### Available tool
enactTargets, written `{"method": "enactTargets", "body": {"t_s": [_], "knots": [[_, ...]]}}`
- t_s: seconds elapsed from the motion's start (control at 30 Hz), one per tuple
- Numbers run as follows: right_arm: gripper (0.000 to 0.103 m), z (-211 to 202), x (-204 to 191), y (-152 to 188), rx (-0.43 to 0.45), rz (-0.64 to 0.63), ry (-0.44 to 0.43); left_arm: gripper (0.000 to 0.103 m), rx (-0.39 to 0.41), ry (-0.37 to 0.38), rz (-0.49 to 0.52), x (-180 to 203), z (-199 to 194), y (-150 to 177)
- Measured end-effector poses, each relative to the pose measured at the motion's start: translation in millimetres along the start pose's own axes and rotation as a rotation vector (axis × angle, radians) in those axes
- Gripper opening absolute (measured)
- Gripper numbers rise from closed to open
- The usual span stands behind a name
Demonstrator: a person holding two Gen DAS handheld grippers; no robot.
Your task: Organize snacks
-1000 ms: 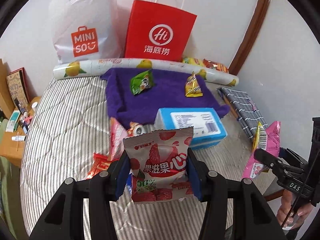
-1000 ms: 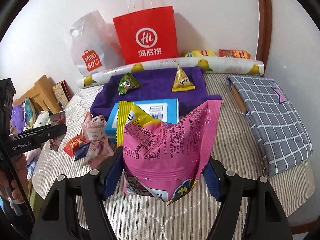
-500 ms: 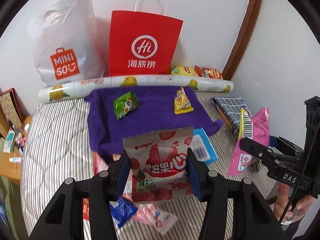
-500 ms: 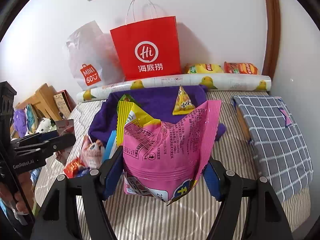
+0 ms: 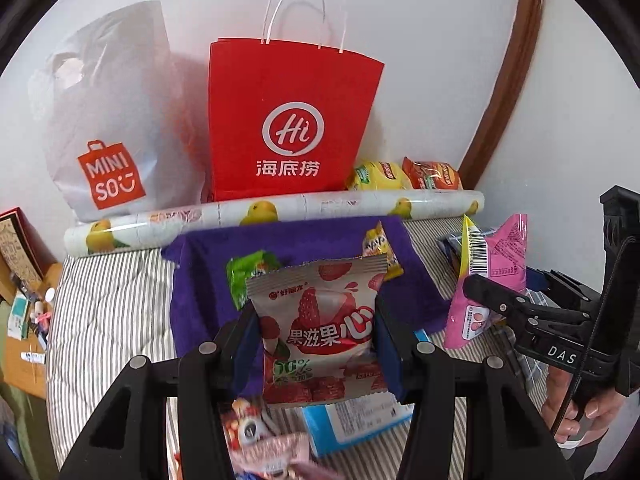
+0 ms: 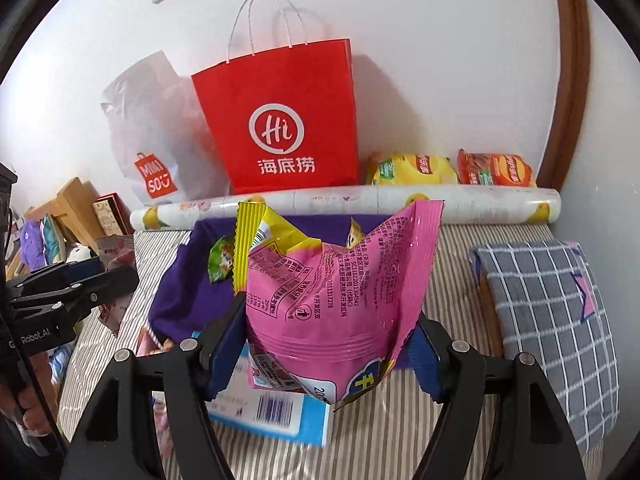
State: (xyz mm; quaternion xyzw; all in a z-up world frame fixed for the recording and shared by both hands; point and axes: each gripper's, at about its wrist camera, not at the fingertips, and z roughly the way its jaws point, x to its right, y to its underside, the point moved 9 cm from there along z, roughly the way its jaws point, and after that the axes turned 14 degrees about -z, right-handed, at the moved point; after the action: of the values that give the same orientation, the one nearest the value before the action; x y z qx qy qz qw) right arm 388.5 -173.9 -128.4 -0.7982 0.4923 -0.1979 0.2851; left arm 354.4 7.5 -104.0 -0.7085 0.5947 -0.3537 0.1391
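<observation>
Your left gripper (image 5: 316, 332) clamps the strawberry snack packet (image 5: 320, 320); your right gripper (image 6: 324, 344) clamps the pink snack bag (image 6: 340, 288) above the bed (image 6: 452, 248).

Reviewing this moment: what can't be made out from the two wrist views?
- Inside of the red paper bag: hidden by its front, both views.
- Blue box: mostly covered by the pink snack bag, right view.
- Loose packets at the bottom edge: blurred, cut off behind the left tool.
</observation>
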Motion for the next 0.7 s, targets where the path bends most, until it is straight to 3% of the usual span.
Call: {"method": "enactTargets", "body": {"t_s": [0.27,0.43,0.7], "knots": [[0.072,49.9,3.4,-22.5,-0.022,-0.025,-0.023,0.05,-0.04,-0.029,-0.037,-18.2,42.3,-18.6],[0.072,87.8,0.0,-9.5,-0.044,-0.01,-0.079,0.05,-0.077,-0.048,-0.056,-33.7,69.7,-17.3],[0.072,119.9,8.5,11.6,-0.077,0.03,-0.1,0.05,-0.136,-0.084,-0.069,-52.4,107.0,-4.1]]}}
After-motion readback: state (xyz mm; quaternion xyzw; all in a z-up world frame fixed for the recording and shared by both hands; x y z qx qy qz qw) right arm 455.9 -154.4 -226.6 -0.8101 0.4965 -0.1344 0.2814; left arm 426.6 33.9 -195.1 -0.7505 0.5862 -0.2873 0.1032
